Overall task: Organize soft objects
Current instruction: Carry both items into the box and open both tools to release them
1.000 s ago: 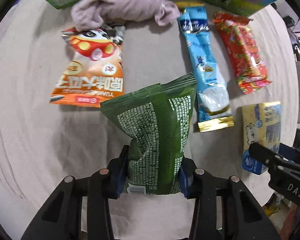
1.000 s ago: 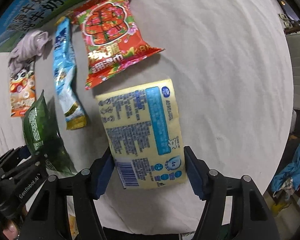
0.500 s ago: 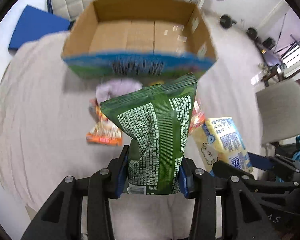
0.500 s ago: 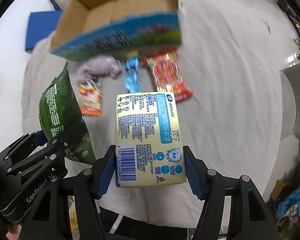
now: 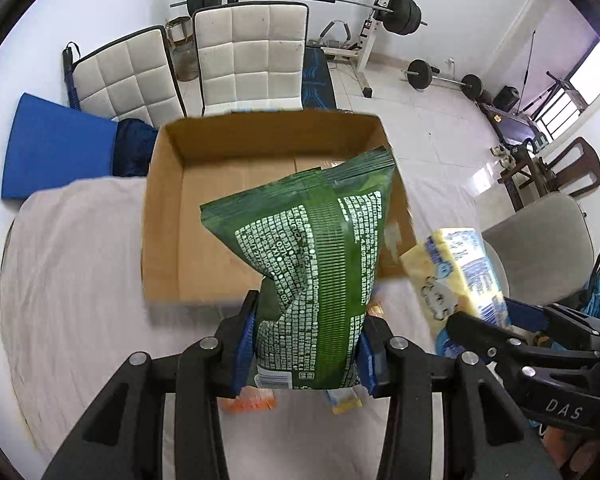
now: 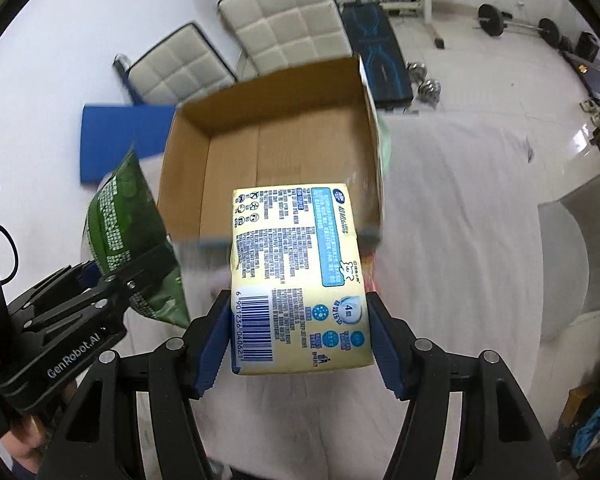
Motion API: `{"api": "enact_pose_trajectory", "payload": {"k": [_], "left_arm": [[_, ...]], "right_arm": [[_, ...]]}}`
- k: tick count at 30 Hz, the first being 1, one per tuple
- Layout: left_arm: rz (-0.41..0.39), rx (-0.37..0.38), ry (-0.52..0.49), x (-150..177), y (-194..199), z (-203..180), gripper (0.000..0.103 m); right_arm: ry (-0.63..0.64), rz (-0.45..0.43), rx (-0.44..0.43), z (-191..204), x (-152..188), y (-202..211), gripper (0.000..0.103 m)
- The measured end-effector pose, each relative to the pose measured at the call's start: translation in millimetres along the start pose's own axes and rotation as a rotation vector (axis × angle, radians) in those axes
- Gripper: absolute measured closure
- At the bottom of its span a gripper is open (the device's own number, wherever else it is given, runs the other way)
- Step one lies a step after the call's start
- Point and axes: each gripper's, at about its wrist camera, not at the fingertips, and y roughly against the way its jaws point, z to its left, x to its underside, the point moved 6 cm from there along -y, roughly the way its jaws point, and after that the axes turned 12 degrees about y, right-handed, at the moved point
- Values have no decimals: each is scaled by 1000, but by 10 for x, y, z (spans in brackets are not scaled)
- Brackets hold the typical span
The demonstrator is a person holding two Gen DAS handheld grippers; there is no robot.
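Observation:
My left gripper (image 5: 306, 350) is shut on a green snack bag (image 5: 316, 264) and holds it up in front of an open cardboard box (image 5: 162, 216). My right gripper (image 6: 300, 336) is shut on a yellow tissue pack (image 6: 296, 280) and holds it raised before the same box (image 6: 284, 148). The box interior looks bare. The tissue pack also shows in the left wrist view (image 5: 456, 276), and the green bag in the right wrist view (image 6: 120, 216). Other packets on the table are mostly hidden under the held items.
The table has a pale cloth (image 5: 72, 280). Two white padded chairs (image 5: 248, 56) stand behind the box, with a blue mat (image 5: 56, 144) at the left. Weight equipment (image 5: 392, 8) is on the floor beyond. A grey chair (image 5: 540, 248) stands at the right.
Both grippers have lifted their items off the table and swung up toward the box. The box now fills the middle of both views, and the packets have dropped out of sight.

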Motion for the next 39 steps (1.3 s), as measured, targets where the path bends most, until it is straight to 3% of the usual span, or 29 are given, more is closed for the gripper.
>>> {"api": "enact_pose_trajectory", "payload": {"k": [7, 17, 24, 32, 35, 36, 39], "left_arm": [[113, 42, 53, -793, -620, 192, 64], [302, 54, 77, -1310, -1683, 174, 64], [362, 43, 45, -1425, -2083, 219, 64], [411, 75, 44, -1400, -2273, 211, 63], [441, 45, 39, -1388, -2321, 222, 62], [442, 34, 42, -1389, -2312, 225, 60], [436, 30, 68, -1400, -2228, 232, 46]], "right_arm": [[-21, -49, 70, -104, -819, -272, 37], [-13, 16, 140, -314, -1680, -1353, 37], [9, 20, 170, -416, -1926, -1889, 36], [47, 38, 209, -401, -2022, -2111, 36], [70, 62, 223, -382, -2027, -2170, 36], [72, 76, 223, -375, -2018, -2182, 35], [102, 92, 224, -330, -2041, -2188, 12]]}}
